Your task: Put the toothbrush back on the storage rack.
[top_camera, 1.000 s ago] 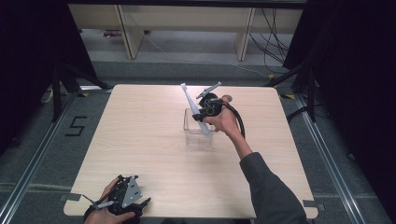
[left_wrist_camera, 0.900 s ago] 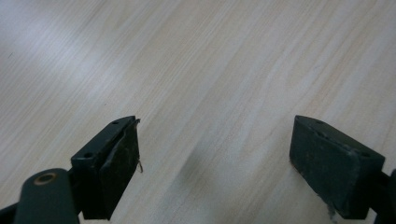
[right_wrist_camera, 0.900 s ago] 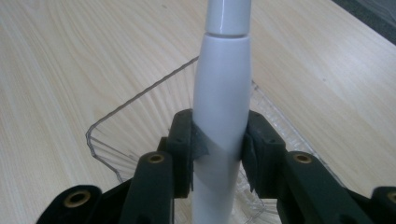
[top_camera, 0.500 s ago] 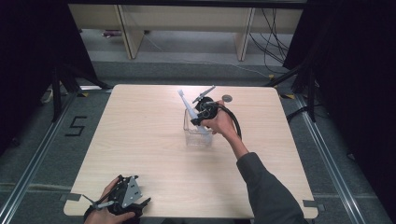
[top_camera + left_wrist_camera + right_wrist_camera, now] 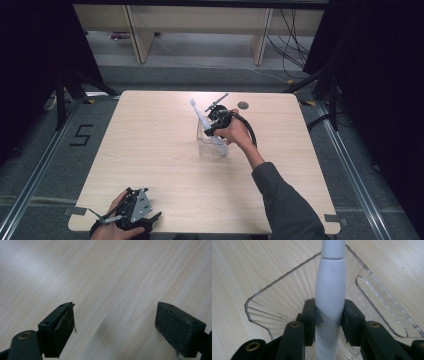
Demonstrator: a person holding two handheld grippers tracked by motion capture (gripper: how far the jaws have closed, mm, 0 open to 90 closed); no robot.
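A: The fingers point(image 5: 310, 315) of the right gripper point(image 5: 329, 317) pinch the white toothbrush point(image 5: 329, 297) by its handle, one pad on each side.

B: And where is the toothbrush?

A: Tilted, its lower end inside the clear plastic holder point(image 5: 209, 145) near the middle of the table point(image 5: 150, 150) (bristle head up, leaning away from the person).

B: The left gripper point(image 5: 115, 325)?

A: Jaws spread wide over bare wood at the table's near edge, nothing between them.

A light wooden table point(image 5: 150, 150) takes up the middle of the frame. A small dark round disc point(image 5: 243, 105) lies near its upper edge. A floor marking "5" point(image 5: 81, 135) sits at left. Pale shelving point(image 5: 200, 25) lines the top, and black cables point(image 5: 290, 35) hang at upper right.
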